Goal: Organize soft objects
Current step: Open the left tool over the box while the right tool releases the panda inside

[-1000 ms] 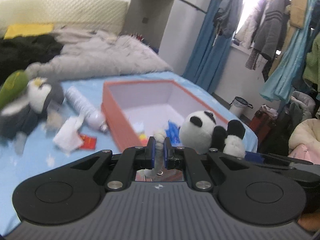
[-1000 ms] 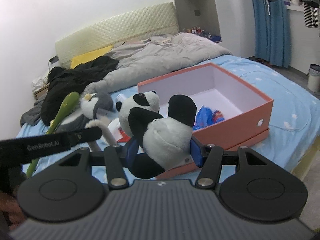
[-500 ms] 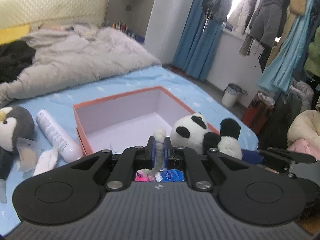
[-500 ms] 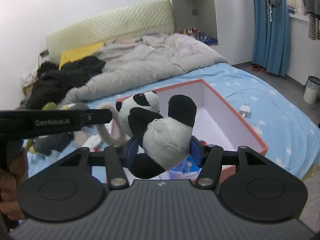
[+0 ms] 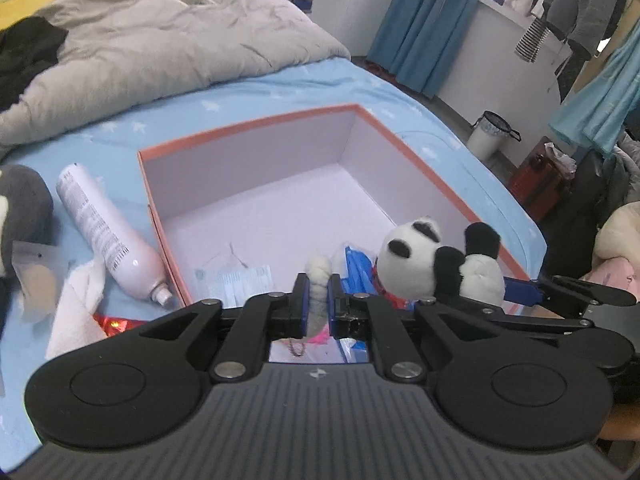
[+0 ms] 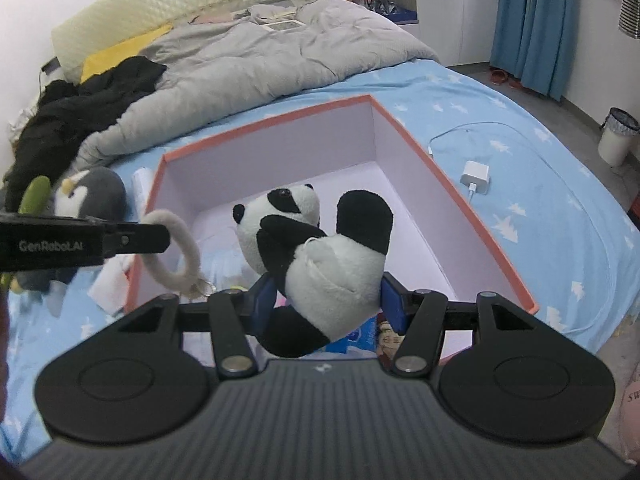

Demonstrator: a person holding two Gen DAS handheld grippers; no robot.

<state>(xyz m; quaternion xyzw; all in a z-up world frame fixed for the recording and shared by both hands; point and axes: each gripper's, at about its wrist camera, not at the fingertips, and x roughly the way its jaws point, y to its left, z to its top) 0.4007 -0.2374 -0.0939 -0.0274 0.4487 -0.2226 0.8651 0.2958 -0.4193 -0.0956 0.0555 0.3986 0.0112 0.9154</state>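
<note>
A panda plush [image 6: 320, 256] sits between the blue pads of my right gripper [image 6: 326, 300], which press its white belly while the jaws are opening. It hangs over the open orange box [image 6: 440, 184] with pale inner walls. My left gripper [image 5: 317, 292] is shut on a fuzzy cream ring [image 5: 318, 276], held over the box's near left corner; the ring [image 6: 184, 256] dangles from its fingertips [image 6: 160, 236]. From the left wrist the panda [image 5: 416, 268] shows on the right. A grey penguin plush [image 6: 92, 196] and a green plush [image 6: 36, 196] lie left of the box.
Blue packets [image 5: 358, 268] and a paper sheet [image 5: 240, 284] lie in the box. A white bottle [image 5: 104, 232] and a white cloth [image 5: 76, 312] lie at its left side. A charger [image 6: 474, 174] lies to its right, a grey duvet [image 6: 260, 60] and black clothes [image 6: 80, 100] behind.
Both grippers have come forward over the box and tipped downward, carrying the panda and the ring with them. The box now lies directly below and fills more of both views.
</note>
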